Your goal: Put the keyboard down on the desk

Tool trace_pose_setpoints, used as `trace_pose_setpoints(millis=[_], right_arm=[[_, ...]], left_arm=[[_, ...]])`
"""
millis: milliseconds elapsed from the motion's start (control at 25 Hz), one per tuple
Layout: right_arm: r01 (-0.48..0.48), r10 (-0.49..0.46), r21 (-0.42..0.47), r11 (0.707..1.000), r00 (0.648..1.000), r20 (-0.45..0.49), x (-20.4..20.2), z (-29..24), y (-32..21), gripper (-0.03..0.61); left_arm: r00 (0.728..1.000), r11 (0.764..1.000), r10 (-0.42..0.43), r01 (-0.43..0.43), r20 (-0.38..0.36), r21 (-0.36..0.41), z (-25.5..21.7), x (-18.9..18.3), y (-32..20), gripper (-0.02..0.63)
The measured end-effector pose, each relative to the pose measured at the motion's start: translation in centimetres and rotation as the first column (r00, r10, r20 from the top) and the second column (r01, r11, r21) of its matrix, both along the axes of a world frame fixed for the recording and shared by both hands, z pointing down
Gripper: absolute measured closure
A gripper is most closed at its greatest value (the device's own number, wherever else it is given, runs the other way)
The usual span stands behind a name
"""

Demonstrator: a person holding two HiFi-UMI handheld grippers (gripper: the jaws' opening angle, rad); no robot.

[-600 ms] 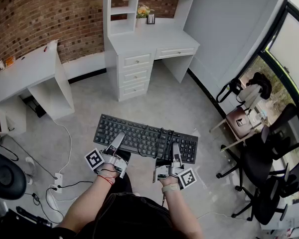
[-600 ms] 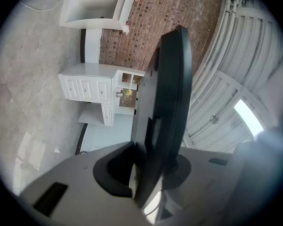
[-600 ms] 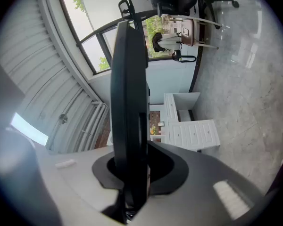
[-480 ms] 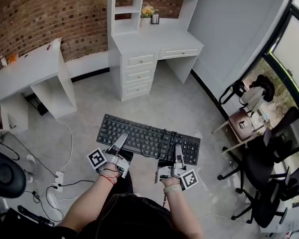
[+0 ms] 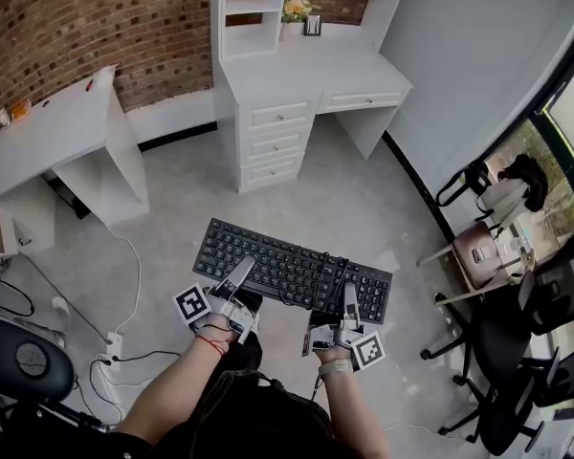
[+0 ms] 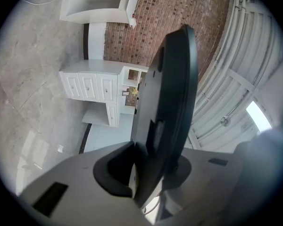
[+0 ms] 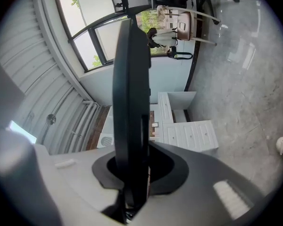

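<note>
Clamping the near edge of the black keyboard (image 5: 287, 268), the jaws of the left gripper (image 5: 241, 273) and the right gripper (image 5: 348, 299) are both pressed tight on it, one toward each end. The keyboard hangs roughly level over the grey floor (image 5: 364, 199), with the white table (image 5: 306, 73) and its drawers well beyond the keyboard's far edge.

The keyboard (image 5: 292, 271) hangs over the floor (image 5: 364, 199). The left tool (image 5: 241, 273) grips its near edge toward the left, and the right tool (image 5: 348, 299) grips toward the right. Beyond it stands the desk (image 5: 306, 70). A second desk (image 5: 48, 132) lies to the left, chairs (image 5: 483, 256) to the right.
</note>
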State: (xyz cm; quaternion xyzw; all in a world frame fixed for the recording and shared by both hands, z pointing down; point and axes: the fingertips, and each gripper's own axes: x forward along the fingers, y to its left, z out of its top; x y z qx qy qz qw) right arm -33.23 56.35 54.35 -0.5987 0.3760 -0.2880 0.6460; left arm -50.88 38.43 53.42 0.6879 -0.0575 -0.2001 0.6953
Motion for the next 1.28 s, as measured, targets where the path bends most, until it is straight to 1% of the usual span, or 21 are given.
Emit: trace_pose_setpoints(millis=[120, 320, 440, 680, 920, 1280], right_arm=[[-0.001, 0.001, -0.001, 1.000, 1.000, -0.001, 1.9, 0.4, -3.0, 0.512], [-0.010, 0.011, 0.027, 1.000, 1.000, -0.023, 5.1, -0.3, -7.5, 0.511], [-0.023, 0.023, 0.024, 0.999, 1.000, -0.015, 6.9, -0.1, -9.9, 0.511], [-0.049, 0.050, 0.023, 0.999, 0.999, -0.019, 9.5, 0.1, -13.8, 0.511], [-0.073, 0.074, 0.030, 0.997, 0.997, -0.015, 10.7, 0.3, -16.3, 0.511], [-0.072, 0.072, 0.004, 0.997, 0.997, 0.009, 12.3, 1.4, -17.9, 0.511]], left_arm=[[1.000, 1.000, 0.003, -0.003, 0.008, -0.007, 0.4, 2.0, -3.1, 0.547], [1.000, 1.000, 0.028, -0.028, -0.007, 0.004, -0.2, 5.4, -7.8, 0.548], [0.999, 0.999, 0.043, -0.043, -0.006, 0.005, -0.1, 7.5, -10.3, 0.548], [0.999, 0.999, 0.044, -0.044, -0.012, -0.014, 0.3, 10.4, -14.6, 0.547], [0.998, 0.999, 0.053, -0.053, -0.018, -0.011, 0.6, 11.8, -17.4, 0.546], [0.999, 0.998, 0.052, -0.052, 0.004, -0.042, 1.7, 13.3, -18.9, 0.546]])
